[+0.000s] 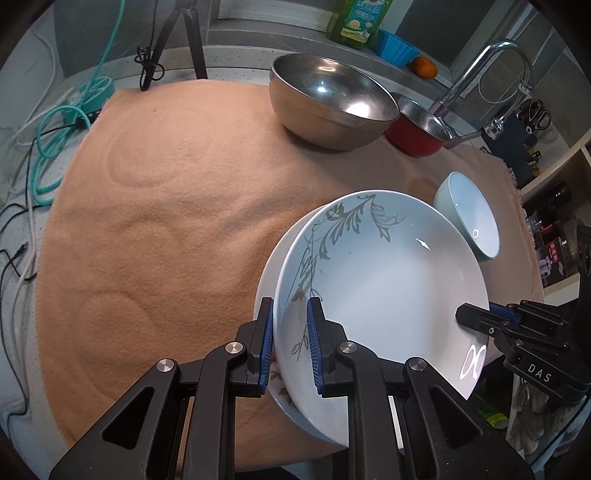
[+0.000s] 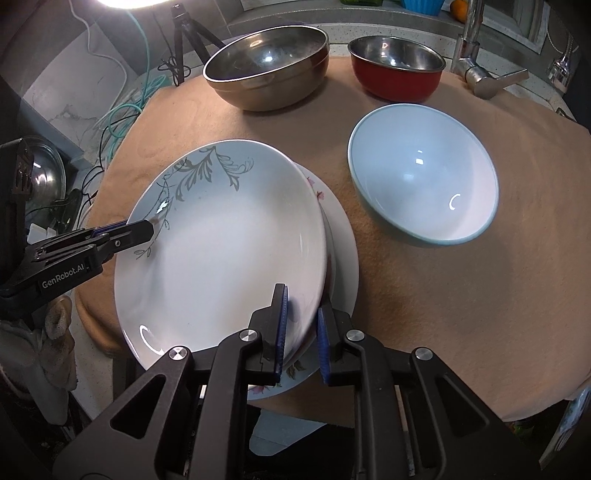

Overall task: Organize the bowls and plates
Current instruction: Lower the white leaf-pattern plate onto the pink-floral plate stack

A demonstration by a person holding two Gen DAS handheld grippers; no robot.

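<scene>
A white plate with a grey leaf pattern (image 1: 388,288) (image 2: 221,258) lies slightly tilted over a flower-patterned plate (image 1: 266,280) (image 2: 343,258) at the near edge of the tan cloth (image 1: 166,221). My left gripper (image 1: 290,306) (image 2: 144,227) is shut on the leaf plate's left rim. On the opposite rim my right gripper (image 2: 303,299) (image 1: 476,314) is shut on the same plate. A pale blue bowl (image 1: 469,221) (image 2: 421,177) stands just right of the plates. Further back stand a large steel bowl (image 1: 332,99) (image 2: 266,62) and a red bowl (image 1: 417,129) (image 2: 399,70).
A chrome faucet (image 1: 480,70) (image 2: 472,55) rises behind the red bowl. Teal and white cables (image 1: 55,147) lie off the cloth's left side, beside a tripod (image 1: 192,40). A green soap bottle (image 1: 358,22) stands at the back, and shelves (image 1: 546,206) at the right.
</scene>
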